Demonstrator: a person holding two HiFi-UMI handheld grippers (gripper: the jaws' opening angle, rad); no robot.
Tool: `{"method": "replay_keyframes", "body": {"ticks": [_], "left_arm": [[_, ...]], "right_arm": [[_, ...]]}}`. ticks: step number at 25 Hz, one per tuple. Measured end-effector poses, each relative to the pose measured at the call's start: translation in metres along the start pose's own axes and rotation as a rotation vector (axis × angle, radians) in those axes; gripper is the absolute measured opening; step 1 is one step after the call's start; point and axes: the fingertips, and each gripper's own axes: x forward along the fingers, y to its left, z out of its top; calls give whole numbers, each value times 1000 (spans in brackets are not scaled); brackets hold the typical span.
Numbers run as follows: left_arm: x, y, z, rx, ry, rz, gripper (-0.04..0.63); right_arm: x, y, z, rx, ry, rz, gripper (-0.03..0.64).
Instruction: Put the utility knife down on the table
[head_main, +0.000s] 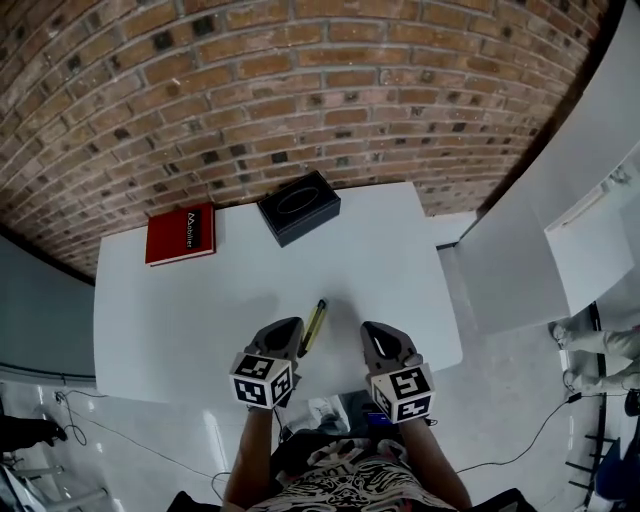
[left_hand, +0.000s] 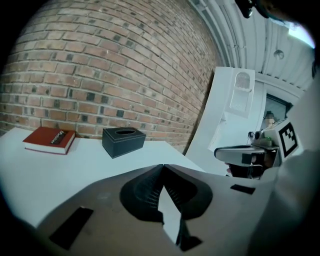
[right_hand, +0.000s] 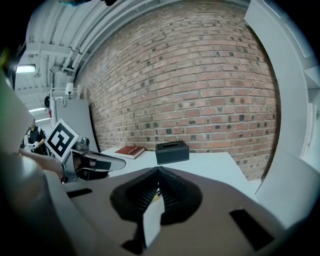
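Down on the white table (head_main: 390, 250) lies the slim yellow-and-black utility knife (head_main: 313, 327). It rests flat near the front edge, in the gap between the two claws and closer to the left one. Its far end angles toward the back of the table.

The left claw (head_main: 288, 328) hovers just beside the knife's near end in the head view. In its own view the left claw (left_hand: 163, 168) has its two ribbed dark pads pressed together at the tips, with nothing between them. It's closed right up and empty.

On the other side, the right claw (head_main: 376, 332) sits well clear of the knife. Its own view shows the right claw (right_hand: 158, 170) closed too, tips meeting and nothing gripped. Each claw shows up in the other's camera, marker cube and all, the pair held side by side.

Further back, a black rectangular tissue box with an oval slot (head_main: 299, 207) stands near the rear edge of the table, set at an angle. Off to its left a red hardcover book with a dark spine (head_main: 181, 234) lies flat near the rear left corner. A red brick wall (head_main: 250, 90) runs behind the table. At the bottom of the head view, the person's bare forearms (head_main: 250, 455) reach forward to the claws.
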Motion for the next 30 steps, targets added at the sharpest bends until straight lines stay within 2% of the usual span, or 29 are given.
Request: {"method": "replay_keyframes", "body": {"ticks": [2,6,12,30], "left_arm": [[-9,1,12,14,-31,7,15],[-27,-3,41,-28,-109,-10,14],[-45,-4,62,14,-175,21,14],[-59,-1,54,19,-188,59,14]], "right_arm": [[0,3,7,-11,-16,0,0],[-4,11,18,-28,-50,-2,0],[-10,19,25,-40,-73,-6,0],[-13,22,19,-16,-85,6,0]]}}
